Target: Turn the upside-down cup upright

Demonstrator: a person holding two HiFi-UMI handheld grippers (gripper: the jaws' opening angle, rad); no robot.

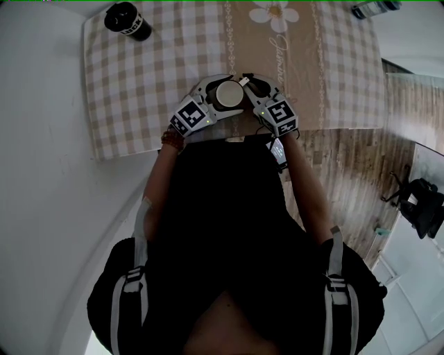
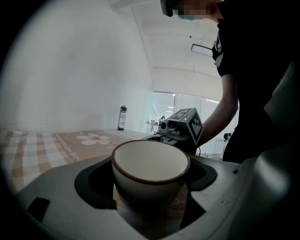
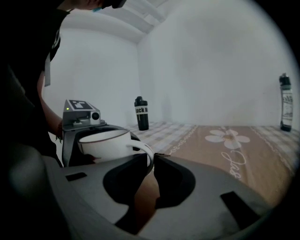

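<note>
1. Cream with a thin brown rim, the cup [image 1: 227,94] is upright, mouth up, over the near edge of the checked tablecloth [image 1: 139,90], right in front of the person.
2. The left gripper [image 2: 151,185] has the cup's body between its two jaws. They curve round either side of the wall and are closed against it, so the cup sits deep in the gripper's hollow.
3. The right gripper [image 3: 153,161] comes in from the opposite side. Its jaws are drawn almost together, pinching the handle [image 3: 143,150] between their tips, with the cup's body just beyond them.
4. The two grippers face each other across the cup, marker cubes outward, close to the person's body.
5. I cannot tell whether the cup's base rests on the cloth or is just off it.
6. A black bottle [image 1: 127,19] stands at the far left corner of the cloth, well apart from the cup. A second bottle [image 1: 374,8] is at the far right.
</note>
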